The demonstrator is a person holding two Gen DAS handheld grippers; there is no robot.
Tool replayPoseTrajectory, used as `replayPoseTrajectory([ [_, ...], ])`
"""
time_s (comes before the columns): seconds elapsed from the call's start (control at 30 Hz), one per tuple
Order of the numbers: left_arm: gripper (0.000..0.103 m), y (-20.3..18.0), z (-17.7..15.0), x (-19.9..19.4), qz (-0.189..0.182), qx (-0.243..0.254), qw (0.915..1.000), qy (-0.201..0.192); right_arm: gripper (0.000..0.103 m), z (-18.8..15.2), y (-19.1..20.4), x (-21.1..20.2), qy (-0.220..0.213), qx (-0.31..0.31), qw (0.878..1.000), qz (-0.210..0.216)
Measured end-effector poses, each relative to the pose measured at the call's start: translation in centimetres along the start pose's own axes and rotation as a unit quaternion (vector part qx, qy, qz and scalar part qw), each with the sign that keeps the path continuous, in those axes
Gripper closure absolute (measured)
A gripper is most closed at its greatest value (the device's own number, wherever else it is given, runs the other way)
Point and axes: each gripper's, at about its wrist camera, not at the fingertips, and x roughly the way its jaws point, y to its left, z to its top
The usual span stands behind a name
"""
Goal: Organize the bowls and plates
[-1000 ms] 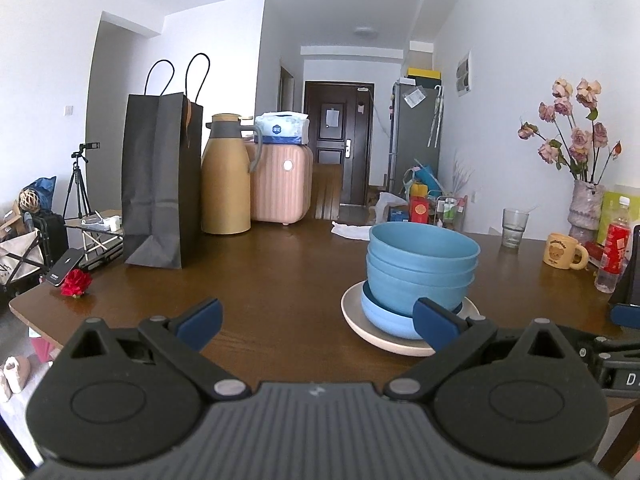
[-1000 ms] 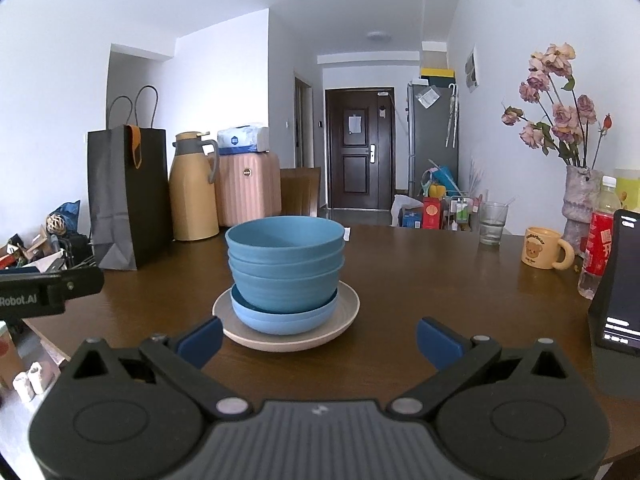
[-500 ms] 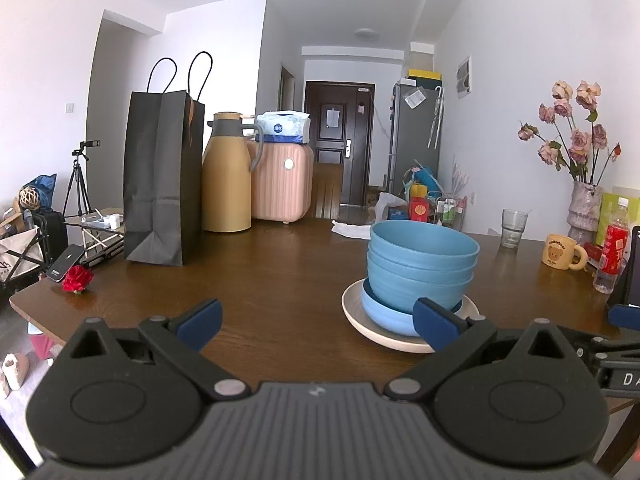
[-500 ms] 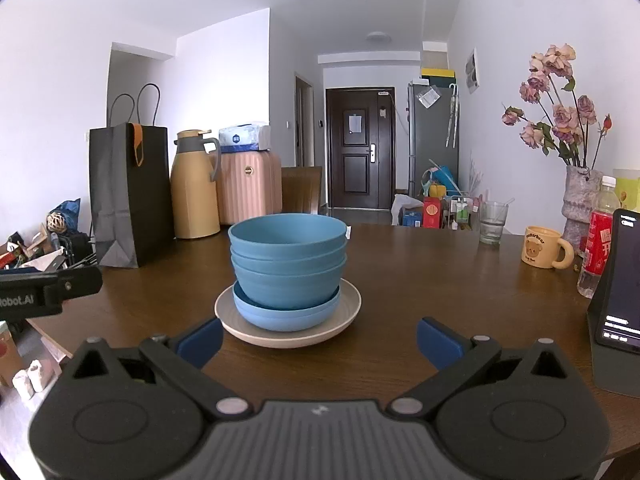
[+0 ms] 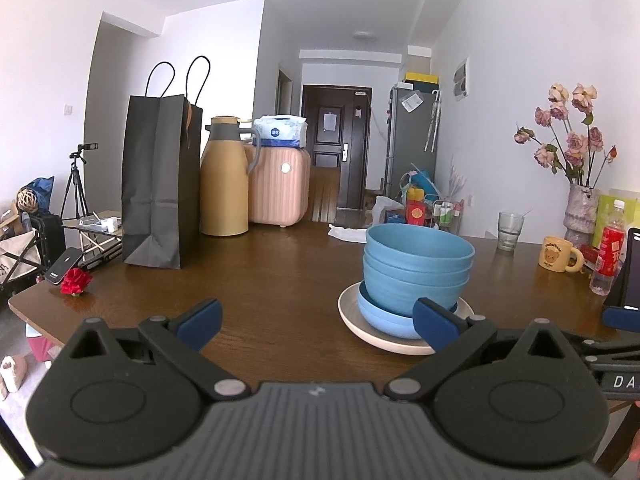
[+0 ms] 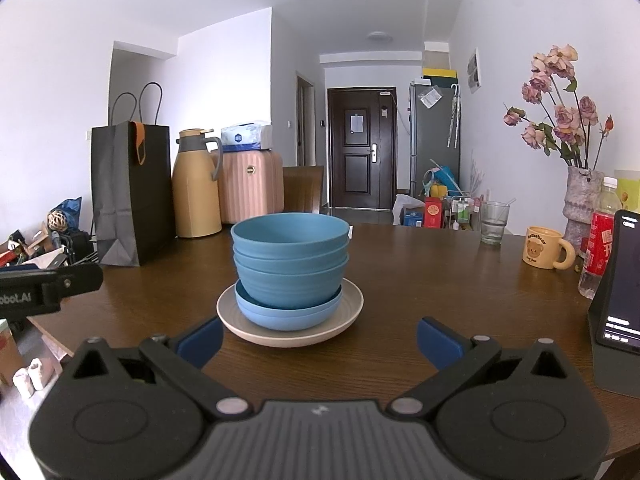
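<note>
— Left to right, then?
— Black paper bag (image 6: 128, 196) and tan thermos (image 6: 198, 186) at the table's (image 6: 420, 276) far left. Left gripper (image 5: 316, 320) spread wide, empty.
— And the dishes?
— Stacked blue bowls (image 6: 290, 256) on a cream plate (image 6: 290, 320), mid-table. Right gripper (image 6: 320, 338) gaping too, just short of the plate. Yellow mug (image 6: 546, 254) further right.
</note>
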Motion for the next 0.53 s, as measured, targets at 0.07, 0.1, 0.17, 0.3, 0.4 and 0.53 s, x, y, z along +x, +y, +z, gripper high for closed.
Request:
replayPoseTrajectory([
  [0.07,0.0,-0.01,-0.01,-0.02,0.0,0.0,1.0,0.0,0.0,0.0,0.0,0.0,0.0,0.0,1.0,0.0],
  [0.1,0.0,-0.01,-0.01,-0.03,0.0,0.0,1.0,0.0,0.0,0.0,0.0,0.0,0.0,0.0,1.0,0.0],
  [0.17,0.0,-0.01,-0.02,-0.06,0.0,0.0,1.0,0.001,0.0,0.0,0.0,0.01,0.0,0.0,1.0,0.0],
  [0.3,0.0,-0.1,-0.06,-0.08,-0.002,0.003,1.0,0.0,0.0,0.0,0.0,0.0,0.0,0.0,1.0,0.0],
  [0.4,0.0,-0.27,-0.12,-0.1,-0.005,0.01,0.9999,0.0,0.0,-0.02,0.01,0.01,0.001,0.0,1.0,0.0],
  [0.53,0.0,-0.27,-0.11,-0.11,-0.01,0.008,0.9999,0.003,0.0,-0.26,0.24,0.04,0.003,-0.002,1.0,0.002],
])
